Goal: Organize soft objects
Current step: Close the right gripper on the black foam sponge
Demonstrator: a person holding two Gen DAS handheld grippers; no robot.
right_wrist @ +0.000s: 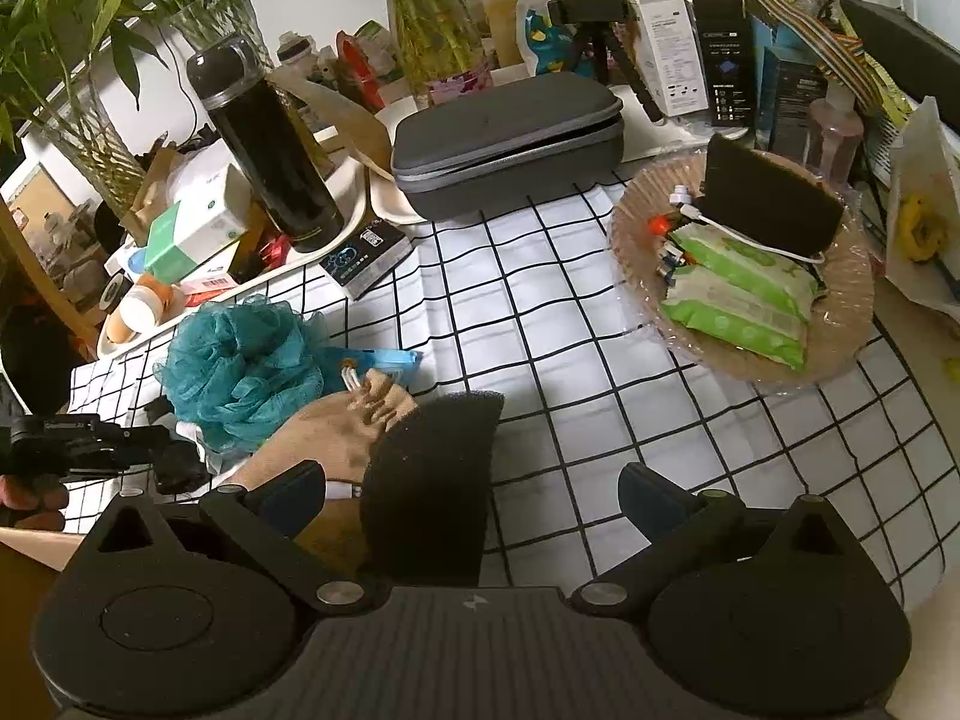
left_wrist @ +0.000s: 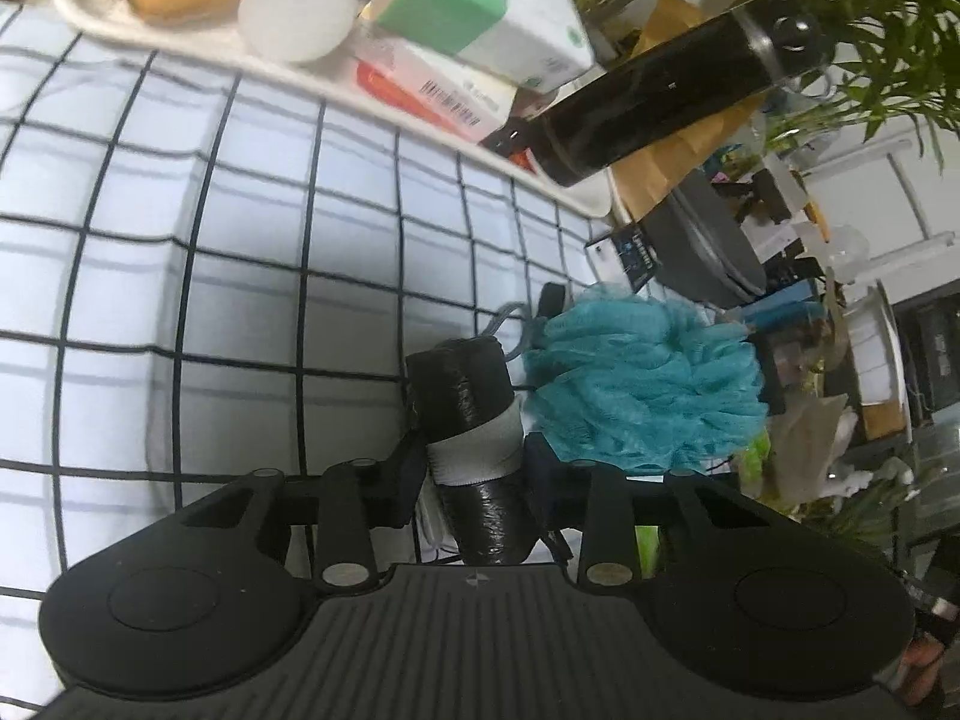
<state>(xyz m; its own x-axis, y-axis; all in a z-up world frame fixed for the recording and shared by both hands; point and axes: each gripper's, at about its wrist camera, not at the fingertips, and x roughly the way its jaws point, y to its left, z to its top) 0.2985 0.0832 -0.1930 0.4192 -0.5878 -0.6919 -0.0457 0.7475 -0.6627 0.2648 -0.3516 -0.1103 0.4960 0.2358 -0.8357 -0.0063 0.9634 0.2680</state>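
Note:
My left gripper (left_wrist: 474,462) is shut on a black roll with a grey band (left_wrist: 471,414), held above the checked cloth (left_wrist: 240,276). A teal mesh bath pouf (left_wrist: 642,384) lies just right of it; it also shows in the right wrist view (right_wrist: 240,369). My right gripper (right_wrist: 474,492) is open. A black foam sponge (right_wrist: 429,480) stands between its fingers, closer to the left finger (right_wrist: 288,495). A beige drawstring pouch (right_wrist: 336,432) lies beside the sponge, under the left finger. The left gripper shows at the left edge of the right wrist view (right_wrist: 168,462).
A round woven plate (right_wrist: 840,354) at right holds green wipe packs (right_wrist: 744,294), a cable and a black sponge (right_wrist: 768,204). A cream tray (right_wrist: 354,204) at back left holds a black bottle (right_wrist: 264,156) and boxes. A grey zip case (right_wrist: 510,144) lies behind.

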